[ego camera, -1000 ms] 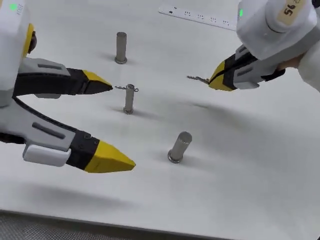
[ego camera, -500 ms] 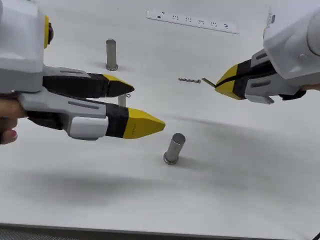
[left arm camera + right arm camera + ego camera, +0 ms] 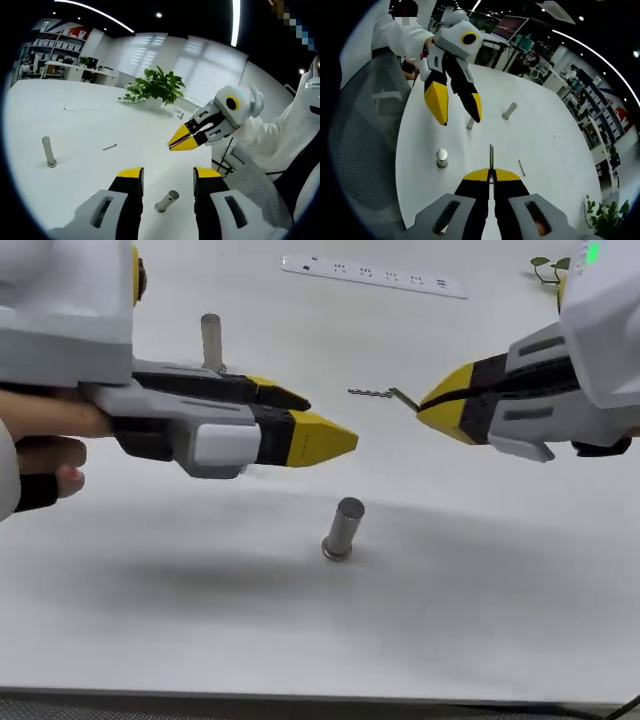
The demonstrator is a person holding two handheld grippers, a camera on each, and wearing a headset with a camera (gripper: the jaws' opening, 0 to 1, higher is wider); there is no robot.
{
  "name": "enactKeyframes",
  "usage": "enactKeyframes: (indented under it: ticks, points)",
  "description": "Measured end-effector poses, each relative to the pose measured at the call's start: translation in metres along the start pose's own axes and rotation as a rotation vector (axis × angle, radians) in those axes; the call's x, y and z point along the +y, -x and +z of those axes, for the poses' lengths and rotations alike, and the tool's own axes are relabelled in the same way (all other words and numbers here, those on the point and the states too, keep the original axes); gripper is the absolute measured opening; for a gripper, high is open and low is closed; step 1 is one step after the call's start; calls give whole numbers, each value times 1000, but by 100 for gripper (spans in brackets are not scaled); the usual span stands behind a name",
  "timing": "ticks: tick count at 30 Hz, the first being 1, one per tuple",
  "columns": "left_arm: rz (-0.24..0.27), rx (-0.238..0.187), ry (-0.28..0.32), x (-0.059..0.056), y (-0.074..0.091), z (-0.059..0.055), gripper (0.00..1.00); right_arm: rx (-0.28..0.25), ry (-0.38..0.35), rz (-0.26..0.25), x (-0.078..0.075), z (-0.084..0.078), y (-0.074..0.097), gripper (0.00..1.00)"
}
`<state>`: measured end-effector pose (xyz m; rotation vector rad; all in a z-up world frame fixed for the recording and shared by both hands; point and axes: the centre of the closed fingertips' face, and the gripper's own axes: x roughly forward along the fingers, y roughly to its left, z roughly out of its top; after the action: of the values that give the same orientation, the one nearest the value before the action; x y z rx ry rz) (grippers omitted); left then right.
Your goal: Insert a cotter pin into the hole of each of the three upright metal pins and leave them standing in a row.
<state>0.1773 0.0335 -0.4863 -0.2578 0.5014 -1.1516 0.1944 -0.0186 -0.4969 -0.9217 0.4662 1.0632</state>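
White worktop (image 3: 480, 580), open-plan office. Left hand-held gripper (image 3: 332, 421) gapes empty; right hand-held gripper (image 3: 422, 407) pinches a cotter pin (image 3: 372, 393) over the worktop's middle. The right gripper view shows three metal pins (image 3: 442, 158) standing.

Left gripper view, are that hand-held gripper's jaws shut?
No, the left hand-held gripper has its two yellow-tipped jaws standing apart, with a metal pin visible through the gap.
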Motion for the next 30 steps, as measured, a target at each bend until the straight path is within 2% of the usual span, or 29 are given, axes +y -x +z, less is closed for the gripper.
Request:
enactKeyframes:
  ticks: [6, 9, 11, 15, 30]
  points:
    - [-15, 0, 16, -1, -11, 5, 27, 16, 23, 9, 9, -4, -5, 0]
    - [-23, 10, 21, -1, -15, 4, 23, 17, 27, 12, 10, -4, -6, 0]
    - [-26, 24, 5, -1, -19, 2, 19, 13, 28, 13, 11, -3, -6, 0]
    - [-34, 52, -7, -2, -26, -1, 19, 13, 46, -4, 10, -2, -6, 0]
    - [-46, 83, 5, -2, -42, -6, 9, 7, 83, -3, 17, 3, -7, 0]
